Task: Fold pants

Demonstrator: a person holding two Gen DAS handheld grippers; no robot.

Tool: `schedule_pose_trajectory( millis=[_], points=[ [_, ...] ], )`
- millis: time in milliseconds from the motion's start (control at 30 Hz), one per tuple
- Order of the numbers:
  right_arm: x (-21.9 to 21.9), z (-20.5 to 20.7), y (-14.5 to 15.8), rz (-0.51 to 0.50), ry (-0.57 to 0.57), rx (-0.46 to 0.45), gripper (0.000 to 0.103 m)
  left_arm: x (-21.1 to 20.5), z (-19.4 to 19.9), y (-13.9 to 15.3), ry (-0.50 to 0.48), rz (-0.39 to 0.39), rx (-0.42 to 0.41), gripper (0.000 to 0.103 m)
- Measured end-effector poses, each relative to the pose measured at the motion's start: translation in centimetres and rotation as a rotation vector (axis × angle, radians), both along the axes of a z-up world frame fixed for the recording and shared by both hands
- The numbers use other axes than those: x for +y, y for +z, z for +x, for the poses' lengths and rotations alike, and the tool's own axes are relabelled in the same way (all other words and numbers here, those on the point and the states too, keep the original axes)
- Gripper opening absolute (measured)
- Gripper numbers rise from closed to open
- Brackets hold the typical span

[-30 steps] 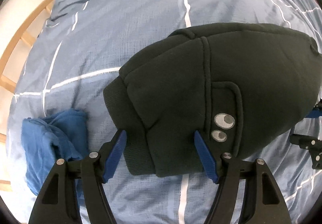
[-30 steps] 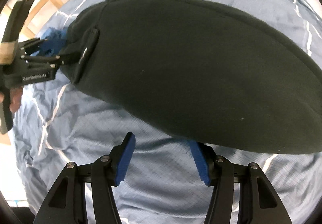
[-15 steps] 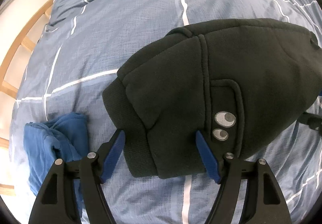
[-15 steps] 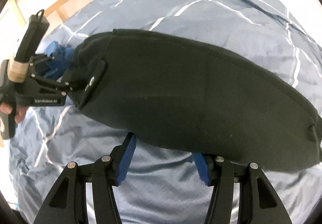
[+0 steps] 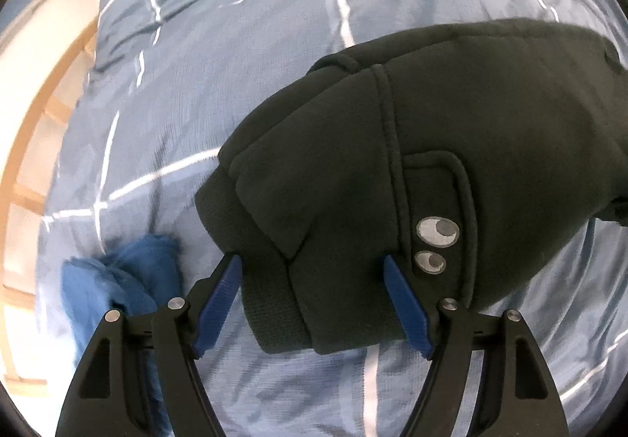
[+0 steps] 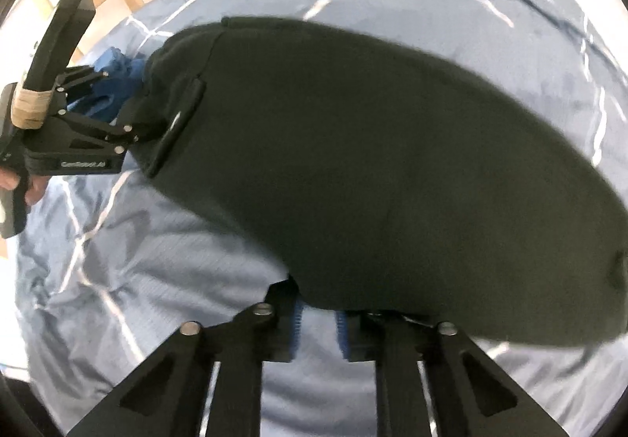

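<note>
Black fleece pants (image 5: 451, 146) lie folded long on the blue checked duvet (image 5: 235, 44). Two embroidered eyes (image 5: 435, 241) mark the waistband end. My left gripper (image 5: 310, 260) stands open over that end, one blue pad beside the waistband's left edge and the other over the cloth. In the right wrist view the pants (image 6: 373, 170) stretch across, with the left gripper (image 6: 137, 119) at their far-left end. My right gripper (image 6: 318, 309) is closing on the near long edge. Its pads stand close together with their tips hidden in the cloth.
A crumpled blue garment (image 5: 117, 280) lies on the duvet left of the waistband, and it shows behind the left gripper as a blue garment (image 6: 114, 72). A wooden bed frame (image 5: 51, 91) runs along the duvet's left side. A hand (image 6: 11, 178) holds the left gripper's handle.
The right gripper's jaws went from wide apart to nearly together at the pants' near edge. The left gripper stays open over the waistband and has barely moved.
</note>
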State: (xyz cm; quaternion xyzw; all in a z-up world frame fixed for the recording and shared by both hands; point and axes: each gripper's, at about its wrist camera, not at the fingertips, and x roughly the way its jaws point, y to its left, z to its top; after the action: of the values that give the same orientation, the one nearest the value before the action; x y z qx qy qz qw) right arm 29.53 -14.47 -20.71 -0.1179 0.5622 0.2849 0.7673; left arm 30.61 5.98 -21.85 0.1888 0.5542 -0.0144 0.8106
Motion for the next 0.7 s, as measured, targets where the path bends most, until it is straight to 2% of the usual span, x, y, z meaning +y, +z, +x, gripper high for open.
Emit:
schedule_pose_trajectory(
  millis=[100,200,333,500,700],
  points=[
    [-0.4,-1.5,0.2,0.013,-0.025,0.046,0.011,-0.3,-0.4,-0.2,-0.013,0.032,0.019,0.075],
    [-0.8,-2.1,-1.2,-0.002,-0.062,0.096,0.01,0.2,-0.3,-1.0,-0.002,0.05,0.05,0.079],
    [-0.8,-2.0,-2.4,-0.026,-0.086,0.119,0.01,0.8,-0.5,-1.7,0.008,0.045,0.081,0.082],
    [-0.9,-2.4,-3.0,-0.075,-0.131,0.153,0.01,0.7,-0.7,-1.3,0.002,0.073,0.091,0.083],
    [-1.3,-4.1,-0.3,-0.092,-0.206,0.102,0.026,0.8,-2.2,1.2,-0.008,0.131,0.064,0.082]
  ],
)
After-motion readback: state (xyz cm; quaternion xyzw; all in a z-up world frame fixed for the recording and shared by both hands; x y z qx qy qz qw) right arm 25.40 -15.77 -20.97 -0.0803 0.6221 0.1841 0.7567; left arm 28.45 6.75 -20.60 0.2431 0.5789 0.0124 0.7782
